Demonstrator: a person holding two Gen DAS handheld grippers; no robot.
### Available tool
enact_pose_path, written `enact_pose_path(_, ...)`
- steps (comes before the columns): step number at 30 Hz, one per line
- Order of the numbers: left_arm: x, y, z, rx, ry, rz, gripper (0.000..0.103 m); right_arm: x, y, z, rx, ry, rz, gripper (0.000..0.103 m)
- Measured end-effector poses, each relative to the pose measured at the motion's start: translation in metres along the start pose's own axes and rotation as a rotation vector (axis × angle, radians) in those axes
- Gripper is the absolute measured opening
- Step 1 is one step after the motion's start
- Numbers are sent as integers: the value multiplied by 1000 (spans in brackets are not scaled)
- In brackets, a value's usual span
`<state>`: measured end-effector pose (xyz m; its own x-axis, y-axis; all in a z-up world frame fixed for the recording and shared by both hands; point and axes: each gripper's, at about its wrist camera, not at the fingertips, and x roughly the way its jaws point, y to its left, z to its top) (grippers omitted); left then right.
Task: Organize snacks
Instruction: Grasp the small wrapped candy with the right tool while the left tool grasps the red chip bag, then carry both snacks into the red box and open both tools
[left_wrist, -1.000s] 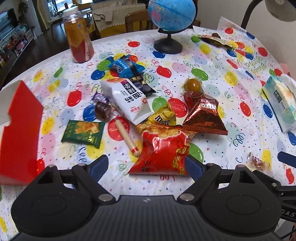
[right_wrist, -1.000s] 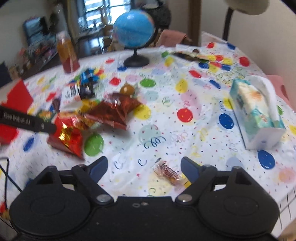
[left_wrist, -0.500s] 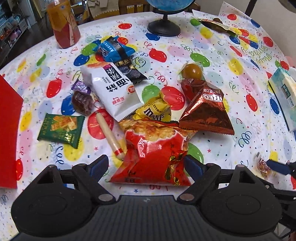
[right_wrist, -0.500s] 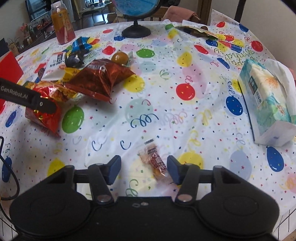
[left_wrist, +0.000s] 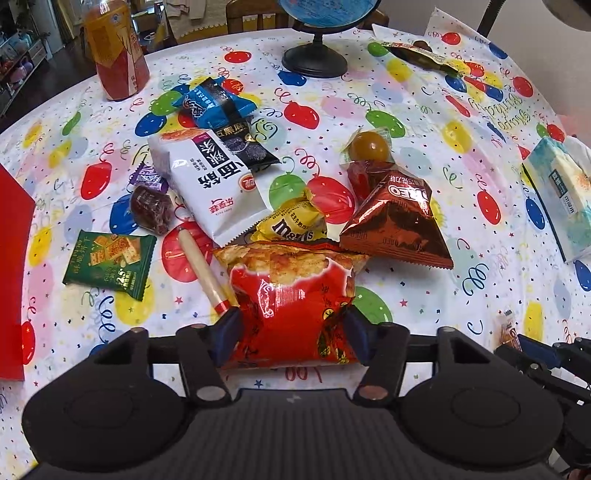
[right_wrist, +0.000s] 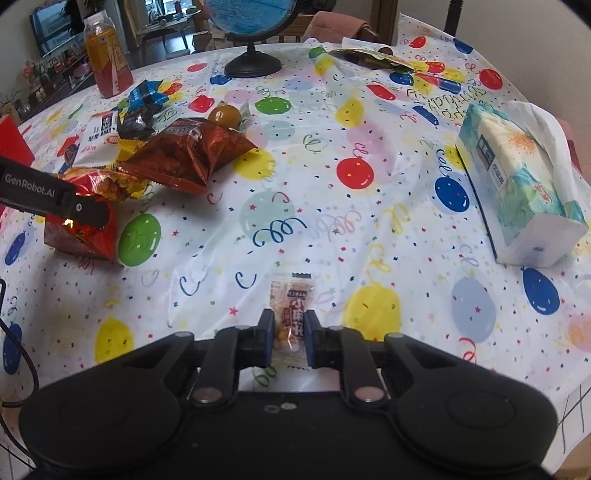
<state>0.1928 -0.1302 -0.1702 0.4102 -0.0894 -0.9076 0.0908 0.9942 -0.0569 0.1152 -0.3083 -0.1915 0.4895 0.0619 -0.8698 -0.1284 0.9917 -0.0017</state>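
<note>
My left gripper (left_wrist: 291, 330) is shut on the near end of a red chip bag (left_wrist: 291, 295), which lies on the balloon tablecloth. My right gripper (right_wrist: 291, 338) is shut on a small clear-wrapped candy (right_wrist: 293, 314) near the table's front edge. Beyond the chip bag lie a yellow M&M's bag (left_wrist: 291, 223), a brown Oreo pouch (left_wrist: 399, 225), a white noodle bag (left_wrist: 218, 184), a sausage stick (left_wrist: 203, 269), a green cracker pack (left_wrist: 109, 264) and a blue packet (left_wrist: 212, 101). The chip bag also shows in the right wrist view (right_wrist: 85, 229) under the left gripper's finger.
A red box (left_wrist: 13, 258) stands at the left edge. A tissue pack (right_wrist: 517, 188) lies at the right. A globe (left_wrist: 314, 55) and an orange drink bottle (left_wrist: 116, 48) stand at the back. A round wrapped sweet (left_wrist: 369, 146) lies behind the Oreo pouch.
Both grippers moved forward and closed: the left onto the red chip bag, the right onto the small candy.
</note>
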Motion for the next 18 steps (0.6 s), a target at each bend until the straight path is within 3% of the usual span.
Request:
enact_pose_path(9,-16,12,-13,-9,-32,28,50,-25,10,-10,94,-38,49,14)
enact_pose_path(18,-52,39,-33,-85,-34,31,51,-58,43,-6,80,-72,98,14)
